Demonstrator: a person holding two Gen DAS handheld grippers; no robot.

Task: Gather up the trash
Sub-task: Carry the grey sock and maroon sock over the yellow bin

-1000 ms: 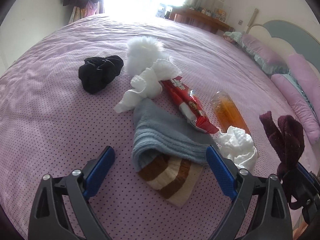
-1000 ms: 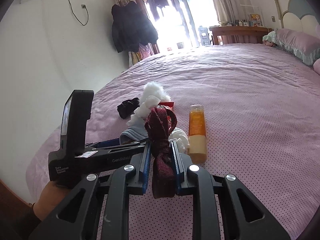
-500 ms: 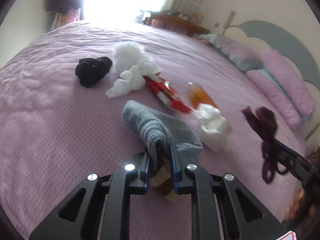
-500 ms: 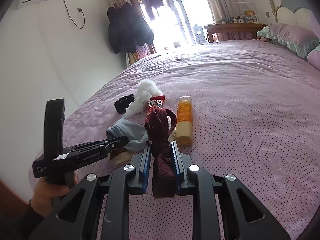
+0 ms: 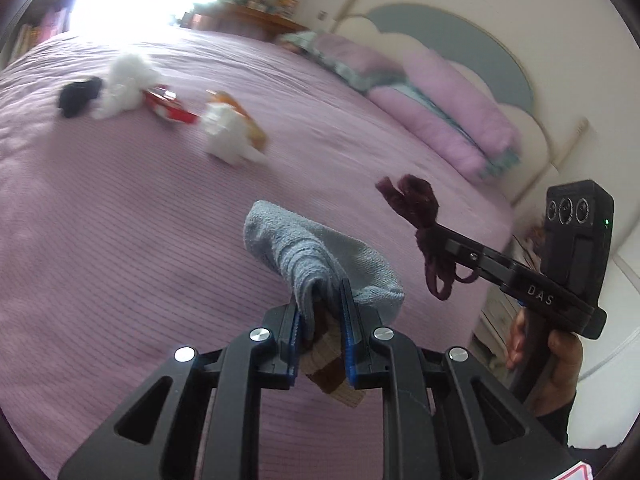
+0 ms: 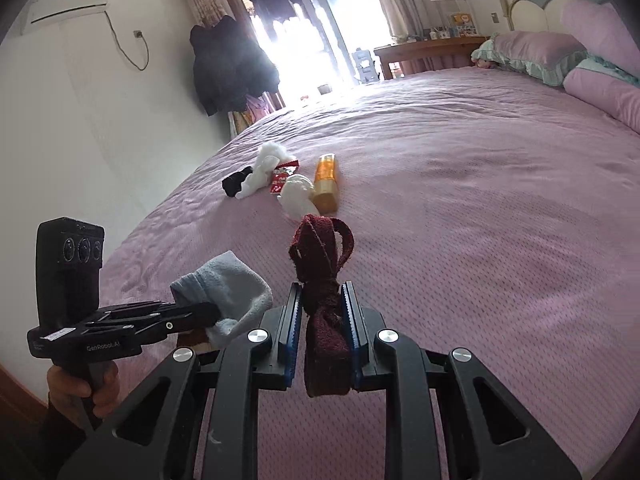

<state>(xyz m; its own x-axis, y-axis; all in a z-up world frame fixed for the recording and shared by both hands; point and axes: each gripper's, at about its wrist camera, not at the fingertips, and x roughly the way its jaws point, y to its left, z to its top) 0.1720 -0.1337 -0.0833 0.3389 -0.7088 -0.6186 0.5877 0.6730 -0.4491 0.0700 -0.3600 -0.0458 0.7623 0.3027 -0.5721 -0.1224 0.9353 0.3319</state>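
My left tool (image 5: 320, 304) pinches one grey sock with brown-striped cuff (image 5: 320, 256); my right tool (image 6: 322, 312) pinches one maroon knitted sock (image 6: 322, 264). Both hang above the pink bed (image 6: 480, 200). Beyond the maroon sock lie one orange bottle (image 6: 326, 180), two white tissue wads (image 6: 296, 196), one red wrapper (image 6: 282, 174), one black sock (image 6: 236, 184).

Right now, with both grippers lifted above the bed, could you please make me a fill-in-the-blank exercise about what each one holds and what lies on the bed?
1. The left gripper is shut on a ____ sock.
2. The right gripper is shut on a dark ____ sock.
3. The orange bottle lies on the ____.
4. Both socks are ____ the bed, not resting on it.

Missing words: grey; red; bed; above
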